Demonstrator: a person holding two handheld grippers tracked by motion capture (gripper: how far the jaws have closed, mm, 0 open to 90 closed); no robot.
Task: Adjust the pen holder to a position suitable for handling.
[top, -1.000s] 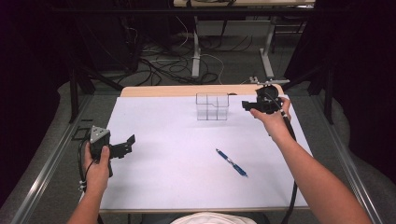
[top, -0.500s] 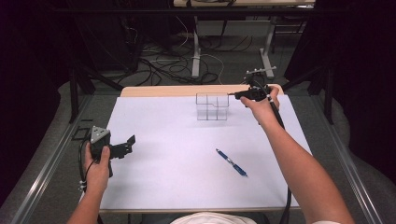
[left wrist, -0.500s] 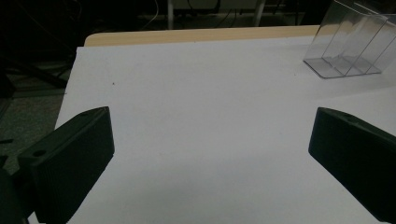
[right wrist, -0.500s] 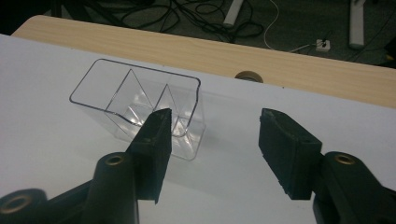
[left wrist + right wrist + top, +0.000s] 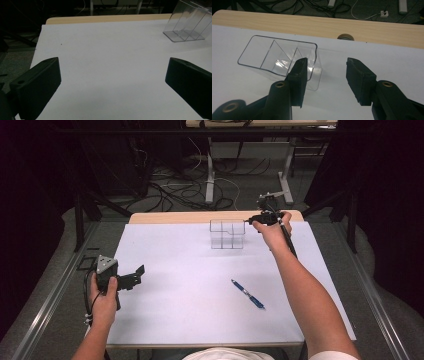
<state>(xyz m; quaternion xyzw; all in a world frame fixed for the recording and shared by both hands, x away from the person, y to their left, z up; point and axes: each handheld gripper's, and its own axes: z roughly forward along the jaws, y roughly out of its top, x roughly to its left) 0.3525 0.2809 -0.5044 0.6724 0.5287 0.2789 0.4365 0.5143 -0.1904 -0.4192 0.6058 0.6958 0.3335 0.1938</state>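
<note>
High view: my right gripper (image 5: 248,220) sits at the clear plastic organizer's (image 5: 227,234) right end on the white table sheet (image 5: 190,295), my left gripper (image 5: 137,274) parted over bare sheet; left gripper view: blocky matte jaws wide, nothing between; right gripper view: jaws closing, half-spread, one over the rounded rim, nothing pinched.

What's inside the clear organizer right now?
Nothing: the clear organizer has bare compartments split by transparent dividers, with the white sheet showing through. The right gripper hangs over its near corner, one jaw covering part of the end compartment. The pen lies outside.
</note>
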